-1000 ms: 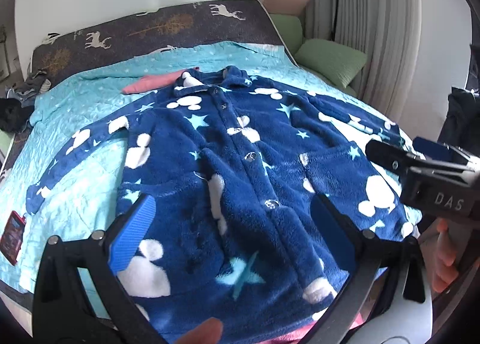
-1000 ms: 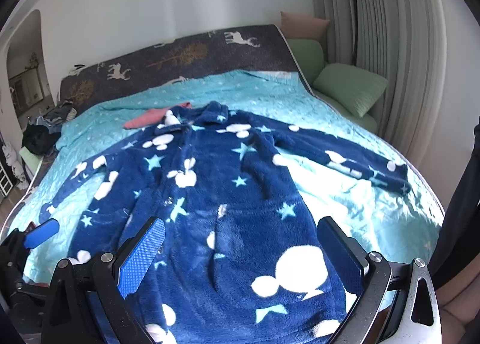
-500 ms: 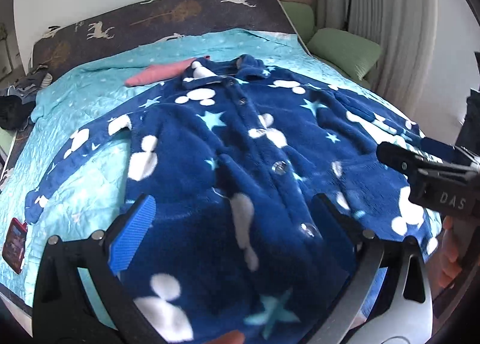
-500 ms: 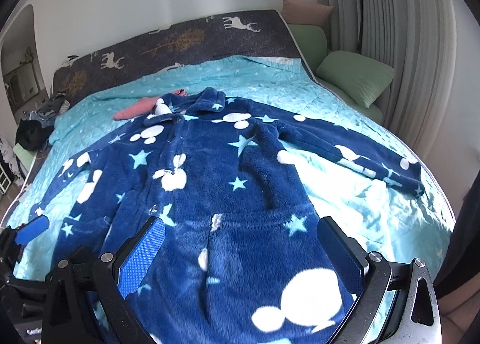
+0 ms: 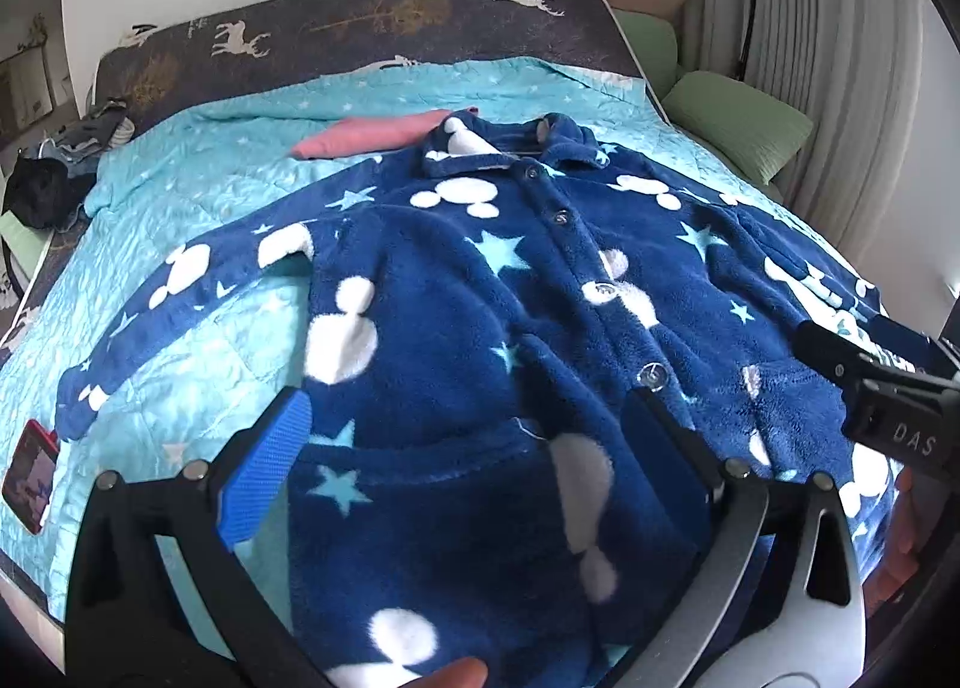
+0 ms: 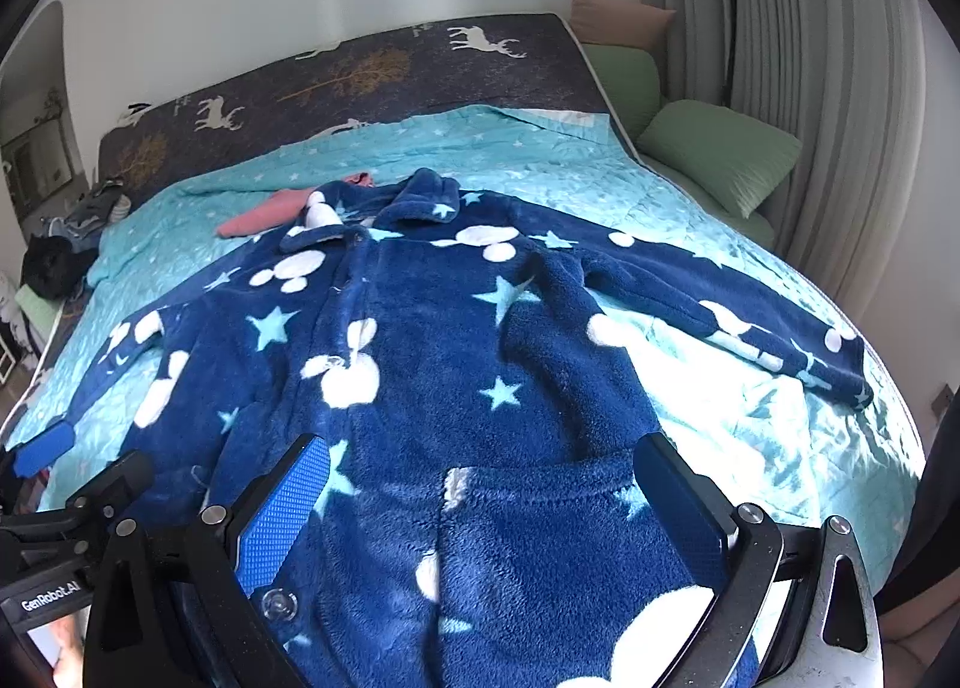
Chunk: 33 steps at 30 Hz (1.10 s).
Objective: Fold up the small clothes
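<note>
Both views closer than before: fleece robe [image 5: 480, 328] (plush navy, white blobs, stars) flat on the bed [image 5: 198, 196]; left hand-held gripper [image 5: 462, 448] and right hand-held gripper [image 6: 480, 502] gape wide, empty.

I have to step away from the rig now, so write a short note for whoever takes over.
Left gripper: jaws open, holding nothing, over the robe's lower front.
Right gripper: jaws open, holding nothing, over the hem beside it.
Blue robe lies flat, buttoned, sleeves spread on the teal bedspread. A pink garment lies by its collar.
Done: robe spread out.
Left: every fold; probably sleeves in first.
</note>
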Each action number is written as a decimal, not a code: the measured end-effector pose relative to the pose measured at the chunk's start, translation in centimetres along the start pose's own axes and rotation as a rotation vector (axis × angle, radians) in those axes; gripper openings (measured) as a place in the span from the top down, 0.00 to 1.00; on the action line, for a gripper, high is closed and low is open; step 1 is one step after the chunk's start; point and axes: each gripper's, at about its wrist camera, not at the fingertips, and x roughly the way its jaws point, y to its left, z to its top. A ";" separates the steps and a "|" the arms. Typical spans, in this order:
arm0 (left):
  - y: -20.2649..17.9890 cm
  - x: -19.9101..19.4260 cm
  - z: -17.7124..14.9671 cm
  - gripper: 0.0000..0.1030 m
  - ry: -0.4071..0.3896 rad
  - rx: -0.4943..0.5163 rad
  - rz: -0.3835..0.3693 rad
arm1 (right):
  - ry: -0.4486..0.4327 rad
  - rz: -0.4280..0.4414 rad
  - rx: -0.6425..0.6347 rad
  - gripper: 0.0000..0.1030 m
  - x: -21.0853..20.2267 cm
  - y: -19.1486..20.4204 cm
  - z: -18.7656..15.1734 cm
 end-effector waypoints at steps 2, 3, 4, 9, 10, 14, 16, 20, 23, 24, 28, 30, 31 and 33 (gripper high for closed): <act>0.2 0.3 0.0 0.00 0.011 -0.005 -0.014 | 0.004 -0.008 -0.001 0.00 0.2 0.1 0.0; 0.3 0.6 0.0 0.00 0.025 -0.012 -0.022 | 0.004 -0.013 -0.001 0.00 0.3 0.1 0.0; 0.5 0.8 -0.1 0.00 0.036 -0.022 -0.020 | 0.005 -0.015 -0.001 0.00 0.3 0.1 0.0; 2.0 0.4 -0.3 0.00 0.022 -0.102 -0.058 | -0.004 -0.015 -0.019 0.00 0.3 0.4 0.1; 2.0 0.2 -0.3 0.00 0.010 -0.094 -0.055 | -0.011 -0.022 -0.033 0.00 0.2 0.6 0.2; 1.4 -0.2 -0.5 0.00 -0.016 -0.064 -0.050 | -0.017 -0.030 -0.054 0.00 0.2 1.2 0.4; 1.1 -0.4 -0.6 0.00 -0.020 -0.052 -0.061 | -0.017 -0.012 -0.052 0.00 0.1 1.4 0.4; 0.7 -0.8 -0.6 0.00 -0.027 -0.033 -0.054 | -0.021 -0.007 -0.061 0.00 -0.4 2.0 0.3; 0.7 -0.9 -0.8 0.00 -0.006 -0.046 -0.093 | -0.020 0.004 -0.052 0.00 -0.6 2.0 0.2; 0.7 -1.1 -0.9 0.00 -0.005 -0.051 -0.106 | -0.019 0.012 -0.047 0.00 -0.7 2.0 0.1; -0.1 -1.9 -1.3 0.00 -0.037 -0.009 -0.091 | -0.022 0.032 -0.043 0.00 -1.2 2.0 -0.1; -0.5 -2.3 -1.4 0.00 -0.044 0.012 -0.080 | -0.029 0.036 -0.049 0.00 -1.4 2.0 -0.2; -0.6 -2.4 -1.4 0.00 -0.045 0.015 -0.080 | -0.030 0.037 -0.050 0.00 -1.4 1.9 -0.3; -0.8 -2.6 -1.5 0.00 -0.048 0.018 -0.087 | -0.029 0.042 -0.044 0.00 -1.5 1.9 -0.3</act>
